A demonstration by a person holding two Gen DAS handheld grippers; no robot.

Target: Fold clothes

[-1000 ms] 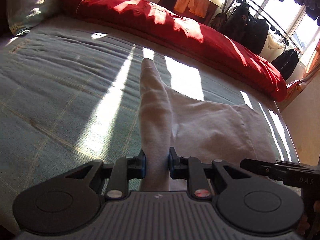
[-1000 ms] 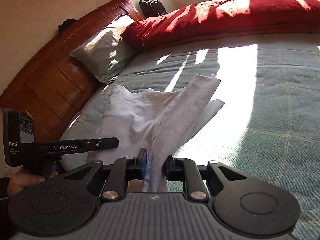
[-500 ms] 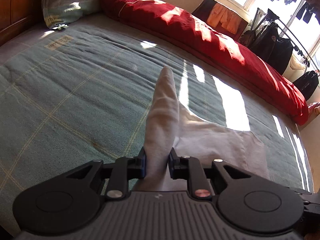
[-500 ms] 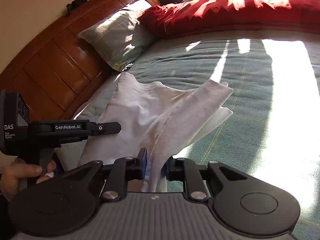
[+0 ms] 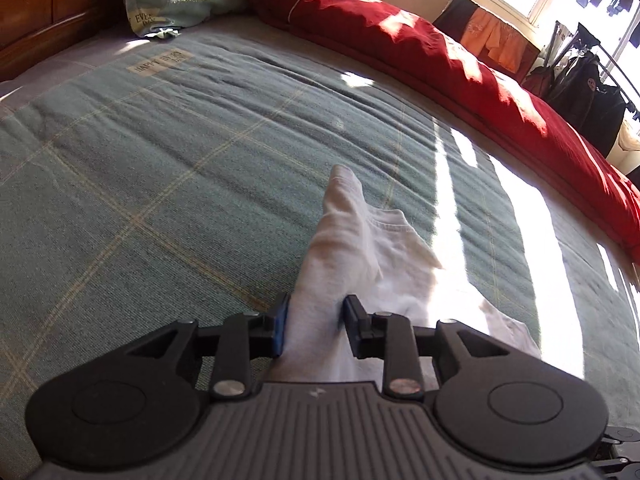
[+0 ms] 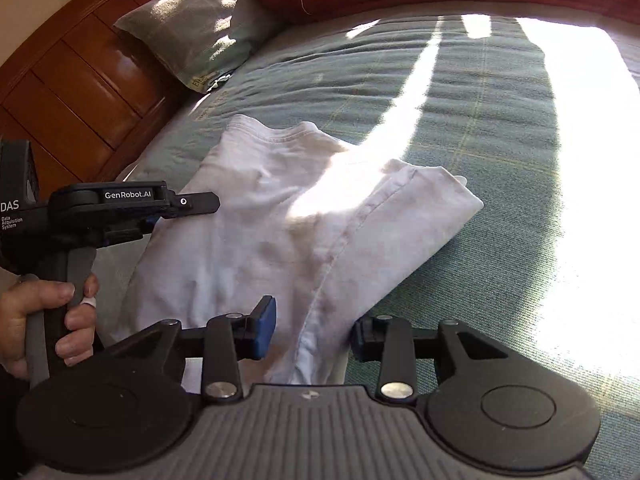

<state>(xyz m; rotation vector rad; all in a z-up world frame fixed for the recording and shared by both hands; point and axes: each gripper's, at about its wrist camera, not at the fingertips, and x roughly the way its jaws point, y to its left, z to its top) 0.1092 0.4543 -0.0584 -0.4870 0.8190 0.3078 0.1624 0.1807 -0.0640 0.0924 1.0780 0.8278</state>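
Your left tool (image 5: 314, 326): jaws opening, a bunched fold of the white cotton t-shirt (image 5: 352, 256) between the blue pads (image 5: 280, 326). Cloth fills the gap and touches both pads, can't tell if it's pinched or just resting

Your right tool (image 6: 310, 330): jaws opening, wider gap. Shirt's folded edge w/ the seam runs between the pads (image 6: 262, 330); left pad stands clear of the cloth, right one is just beside it. Not gripping

Shirt (image 6: 280, 220) lies on the green checked bedspread (image 5: 160, 168), near the bed edge on your side. Collar end points toward the wooden headboard (image 6: 80, 80); one side is folded over the body, sleeve end sticks out onto the blanket in the sun patch. Part of it is blown out by sunlight, so creases there are unreadable

In the right wrist view your left hand (image 6: 48, 320) grips the other tool's handle, its tip over the shirt's left edge

Red duvet (image 5: 440, 60) along the far side, grey-green pillow (image 6: 192, 28) at the headboard, dark clothes on a rack (image 5: 580, 92) by the window
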